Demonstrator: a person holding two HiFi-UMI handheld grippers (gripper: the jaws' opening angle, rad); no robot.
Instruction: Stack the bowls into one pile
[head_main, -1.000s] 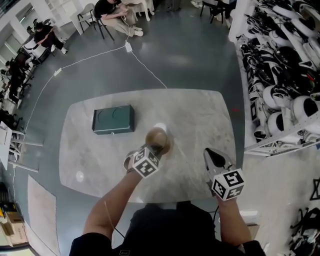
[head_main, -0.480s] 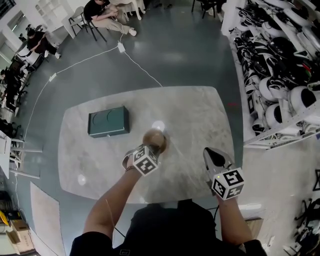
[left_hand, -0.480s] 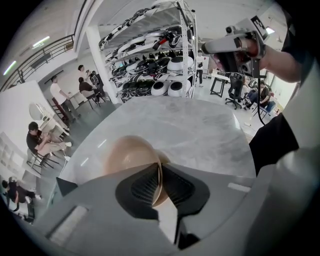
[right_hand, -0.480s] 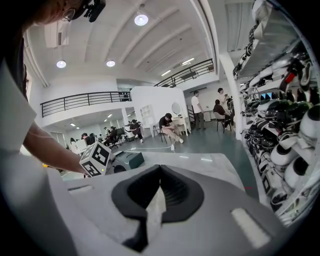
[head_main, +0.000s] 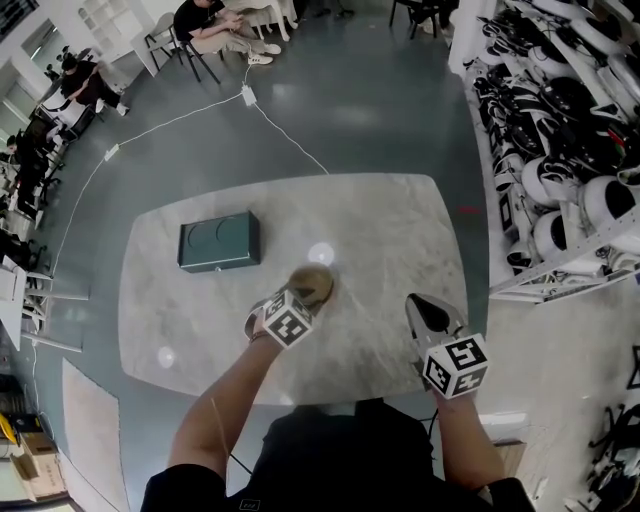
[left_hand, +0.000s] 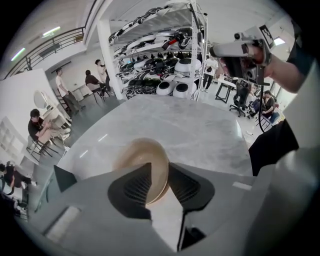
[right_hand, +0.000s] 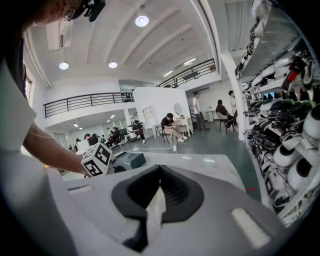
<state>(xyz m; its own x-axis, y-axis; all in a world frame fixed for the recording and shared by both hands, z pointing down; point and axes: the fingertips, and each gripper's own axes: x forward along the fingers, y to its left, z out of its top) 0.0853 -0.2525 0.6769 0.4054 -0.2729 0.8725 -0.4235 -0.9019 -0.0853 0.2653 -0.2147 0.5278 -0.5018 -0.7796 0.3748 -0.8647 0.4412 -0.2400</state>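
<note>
Tongs on the left gripper (left_hand: 160, 169) have just been opening, and the rim of the tan, round, smooth-walled bowl (left_hand: 142, 160) stands in the gap between the two dark ribbed pads. The pads stand clear of the rim and do not press on it. To my eye this is a release. The gripper tips steeply down over the bowl's near edge, the way you would hold a rim to lower a bowl and then let it slip free.

The bowl sits near the middle of the pale grey marbled desk (head_main: 400, 230), a little toward the person, at the centre of the head view. It is well apart from the dark green flat box (head_main: 219, 240) at the desk's upper left.

The right gripper (head_main: 422, 305) hangs at the lower right of that view, over the desk's near edge and well apart from the bowl. Its tongs are closed with nothing between them. I take it to be parked there because one hand is enough for this bowl.

The bowl is a warm tan with a paler inside, and it stands upright with its mouth open. A darker line runs under its lower rim. That could be a second bowl nested beneath, but I cannot tell how many are there. No other loose bowl shows on the desk, so I judge the pile is close to done.
</note>
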